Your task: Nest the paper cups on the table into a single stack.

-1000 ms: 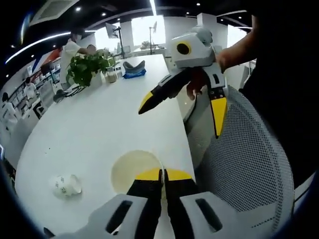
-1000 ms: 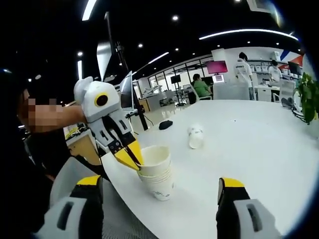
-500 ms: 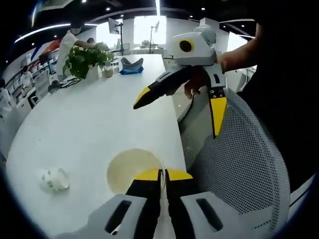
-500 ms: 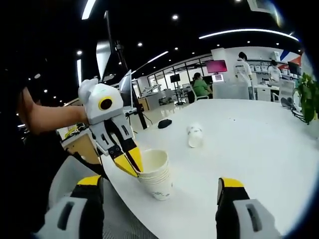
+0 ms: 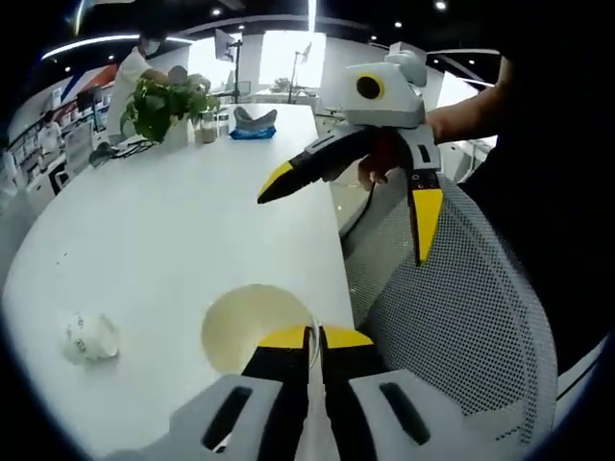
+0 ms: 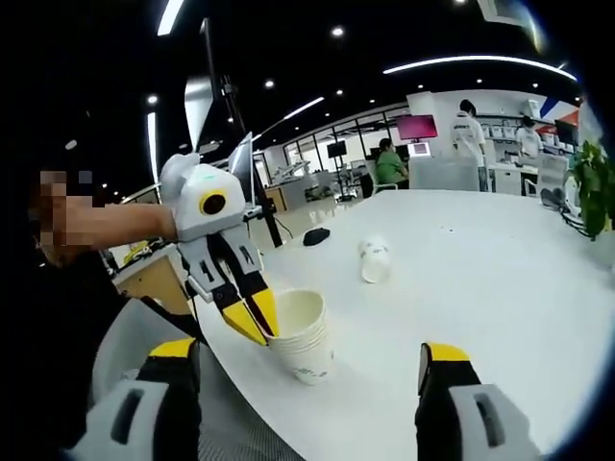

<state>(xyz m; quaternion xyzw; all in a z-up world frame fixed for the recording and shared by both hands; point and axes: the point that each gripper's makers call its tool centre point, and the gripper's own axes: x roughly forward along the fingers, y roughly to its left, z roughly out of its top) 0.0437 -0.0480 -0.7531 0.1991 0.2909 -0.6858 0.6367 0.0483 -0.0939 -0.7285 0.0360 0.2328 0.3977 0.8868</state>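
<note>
The left gripper (image 6: 252, 325) pinches the stack's (image 6: 303, 336) rim, steadying it near the bench (image 6: 480, 288) edge, while the right gripper (image 5: 384, 216), spread wide, is free for the lone cup (image 6: 375, 261).

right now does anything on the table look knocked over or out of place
Yes. One paper cup lies tipped on its side on the white table, apart from the upright stack of cups, whose rim the left gripper pinches. The right gripper is open.
</note>
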